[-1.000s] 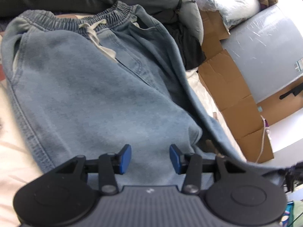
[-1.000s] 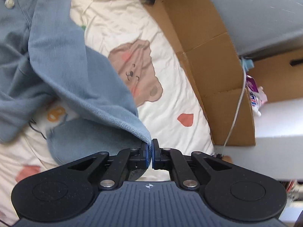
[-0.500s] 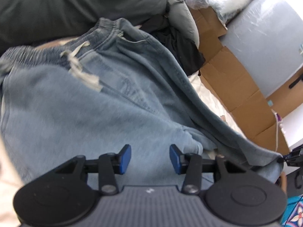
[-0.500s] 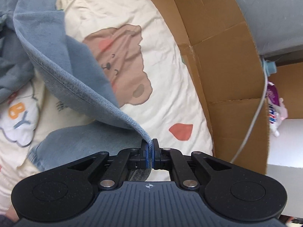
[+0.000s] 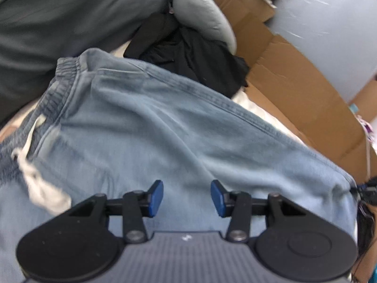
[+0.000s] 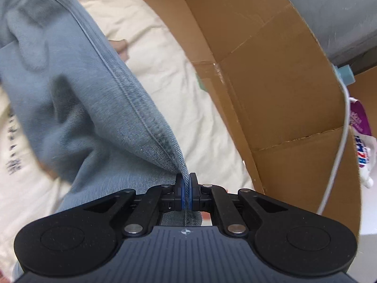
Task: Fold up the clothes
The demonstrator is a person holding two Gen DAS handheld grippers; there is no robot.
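Light blue denim trousers (image 5: pixel 165 136) with an elastic waistband and a white drawstring (image 5: pixel 30 176) lie on a cream printed bedsheet (image 6: pixel 169 75). My left gripper (image 5: pixel 186 197) hovers open just over the middle of the trousers, nothing between its blue pads. My right gripper (image 6: pixel 186 192) is shut on the hem edge of a trouser leg (image 6: pixel 132 118), which is lifted off the sheet and stretches away to the upper left.
A flattened cardboard box (image 6: pixel 271 75) lines the right side of the bed, with a grey panel (image 5: pixel 329 35) behind it. A black garment (image 5: pixel 188 54) and a grey cushion (image 5: pixel 202 16) lie beyond the waistband. A white cable (image 6: pixel 337 155) hangs at the right.
The right gripper has carried the held trouser leg up and over toward the waistband. The left gripper has moved forward over the trousers, staying open.
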